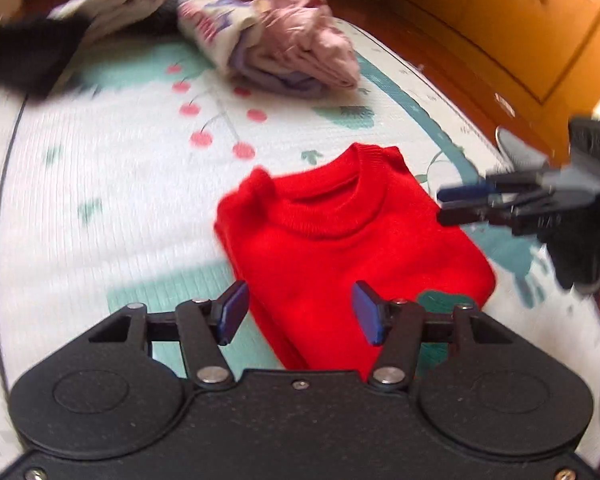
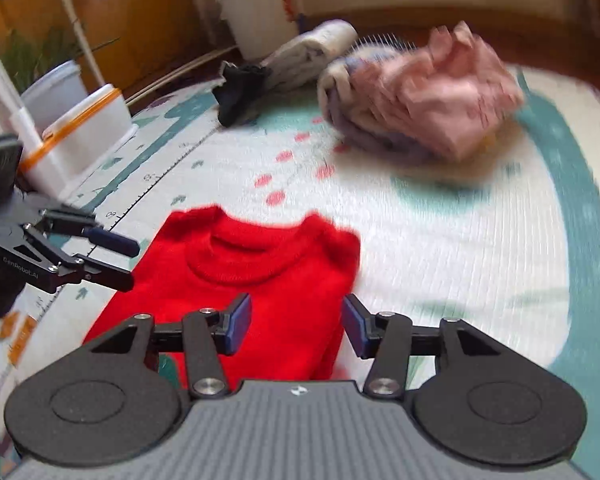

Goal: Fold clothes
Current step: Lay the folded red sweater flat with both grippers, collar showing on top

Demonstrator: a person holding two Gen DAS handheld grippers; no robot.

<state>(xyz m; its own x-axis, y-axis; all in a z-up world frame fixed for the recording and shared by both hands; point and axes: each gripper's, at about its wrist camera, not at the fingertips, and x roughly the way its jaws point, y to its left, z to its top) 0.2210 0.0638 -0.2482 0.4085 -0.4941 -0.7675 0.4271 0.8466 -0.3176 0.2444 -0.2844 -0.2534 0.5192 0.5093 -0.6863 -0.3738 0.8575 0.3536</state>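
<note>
garment: the bright red knit sweater with a ribbed round neck (image 1: 340, 248) lies folded into a compact rectangle on the white quilted play mat with teal borders and pink cherries (image 1: 100, 184).
where it lies from your left claw: straight ahead at 12 o'clock in the left wrist view, its near edge running under and between the blue pads; the neckline is at the far end.
where it lies from your right claw: ahead and a little toward 11 o'clock in the right wrist view (image 2: 252, 264); the sweater's right-hand edge passes close below the gap between the pads.
long axis: it runs from near hem to far collar, roughly along both claws' line of sight, slightly slanted in each view.
left gripper (image 1: 300, 312): released, jaws apart, nothing pinched; cloth shows in the gap, but the pads do not press on it.
right gripper (image 2: 296, 322): released too, jaws parted over the sweater's edge, holding nothing.
which hand is nearer: you stand about even, one claw at each near corner; i cannot tell a clear lead.
finished pile: the stack of folded pink and lilac garments (image 1: 292, 56) sits at 12 o'clock, well apart beyond the collar.
judgement: the fold looks done; your next move likely turns on gripping the near edge from both sides.
</note>
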